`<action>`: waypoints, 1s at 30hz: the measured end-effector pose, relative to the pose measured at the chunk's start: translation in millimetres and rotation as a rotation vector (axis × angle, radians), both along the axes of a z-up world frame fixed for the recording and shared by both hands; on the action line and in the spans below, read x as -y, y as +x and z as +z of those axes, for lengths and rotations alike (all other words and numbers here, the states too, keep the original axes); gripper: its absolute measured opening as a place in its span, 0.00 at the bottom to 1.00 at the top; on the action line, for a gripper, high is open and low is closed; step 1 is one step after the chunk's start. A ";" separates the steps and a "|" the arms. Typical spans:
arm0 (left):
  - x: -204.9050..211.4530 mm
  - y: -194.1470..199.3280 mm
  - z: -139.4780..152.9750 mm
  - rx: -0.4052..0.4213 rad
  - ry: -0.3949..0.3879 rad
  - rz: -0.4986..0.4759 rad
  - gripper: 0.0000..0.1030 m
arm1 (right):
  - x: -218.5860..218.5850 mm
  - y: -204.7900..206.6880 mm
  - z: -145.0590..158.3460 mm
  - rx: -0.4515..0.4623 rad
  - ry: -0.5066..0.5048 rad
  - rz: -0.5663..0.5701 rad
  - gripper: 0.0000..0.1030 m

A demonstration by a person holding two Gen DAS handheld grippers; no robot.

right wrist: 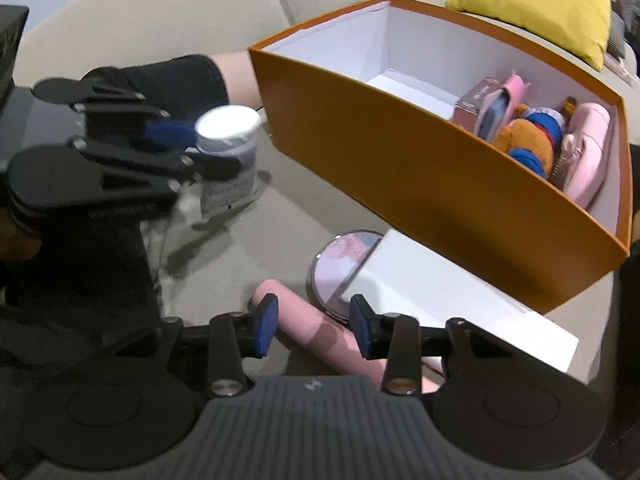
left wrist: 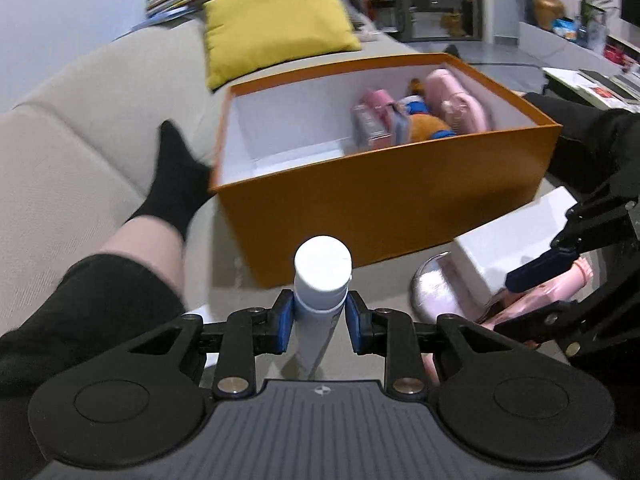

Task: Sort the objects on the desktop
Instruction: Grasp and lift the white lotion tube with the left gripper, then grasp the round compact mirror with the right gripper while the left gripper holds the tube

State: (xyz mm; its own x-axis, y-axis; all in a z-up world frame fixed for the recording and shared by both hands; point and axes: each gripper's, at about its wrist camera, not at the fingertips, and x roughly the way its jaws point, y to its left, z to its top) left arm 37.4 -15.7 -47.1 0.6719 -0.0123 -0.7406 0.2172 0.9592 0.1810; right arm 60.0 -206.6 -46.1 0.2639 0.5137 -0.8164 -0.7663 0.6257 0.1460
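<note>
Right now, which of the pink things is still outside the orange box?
The pink tube lying on the table between the right gripper's fingers; the pink pouch and carton are inside the orange box.

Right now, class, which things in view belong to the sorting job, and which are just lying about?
Part of the job:
white-capped tube in the left gripper
orange box
pink tube
round compact
right gripper

Lying about:
yellow cushion
sofa

Box (left wrist: 384, 200) contents motion-blurred. Pink tube (right wrist: 320, 336) lower end hidden behind right gripper (right wrist: 314, 326); bottle label (right wrist: 228, 194) unreadable.
</note>
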 end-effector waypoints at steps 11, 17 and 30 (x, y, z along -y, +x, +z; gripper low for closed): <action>21.8 28.8 -31.5 -0.014 0.028 -0.112 0.44 | -1.3 3.6 -3.3 -0.007 0.021 -0.057 0.41; 18.5 30.0 -47.9 -0.064 0.076 -0.089 0.47 | 0.0 3.2 -4.0 -0.004 0.033 -0.066 0.41; -12.9 30.7 -34.2 -0.121 0.059 -0.061 0.40 | 5.8 4.3 -1.3 0.003 0.034 -0.074 0.41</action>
State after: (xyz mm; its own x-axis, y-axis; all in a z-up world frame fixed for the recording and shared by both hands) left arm 68.1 -2.8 -81.3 0.5769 -0.0048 -0.8168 0.2989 0.9319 0.2056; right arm 64.3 -212.4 -47.5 0.3044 0.5200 -0.7981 -0.7186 0.6753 0.1659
